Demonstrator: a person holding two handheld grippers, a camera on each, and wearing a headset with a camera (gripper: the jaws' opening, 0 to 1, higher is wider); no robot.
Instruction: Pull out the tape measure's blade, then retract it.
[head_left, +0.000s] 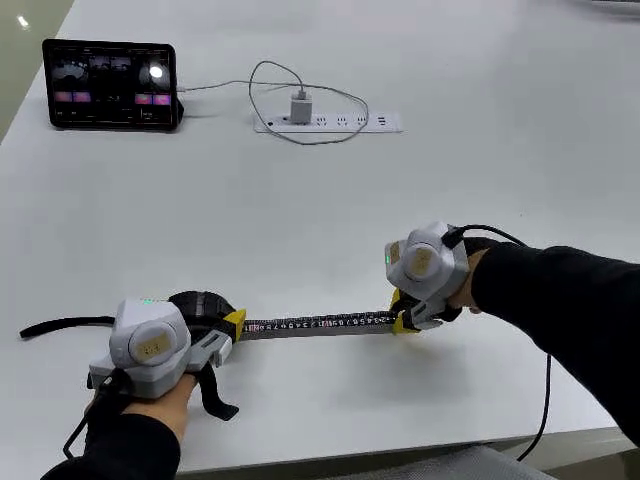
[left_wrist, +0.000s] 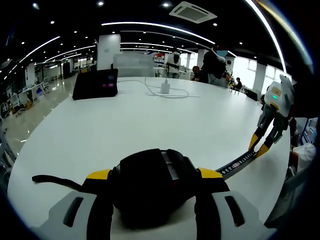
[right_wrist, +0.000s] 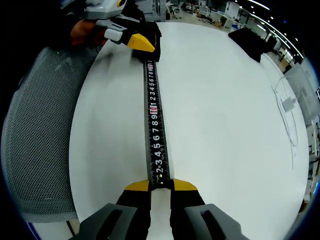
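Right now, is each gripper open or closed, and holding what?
Left gripper: closed on the case.
Right gripper: closed on the blade.

This is a big open-plan office or lab hall, not a home. My bench is a broad white table (head_left: 480, 150), and on it lies a white power strip (head_left: 330, 122) with a charger (head_left: 301, 106) plugged in and a cable (head_left: 215, 86) looping over it. Left of the power strip a tablet (head_left: 110, 84) stands propped, its screen lit. Far beyond the power strip, people (left_wrist: 212, 65) stand about, and more desks (left_wrist: 25, 92) show farther off to its left. High above it run long light strips (left_wrist: 150, 25), spot lamps and a ceiling air-conditioning vent (left_wrist: 192, 11).
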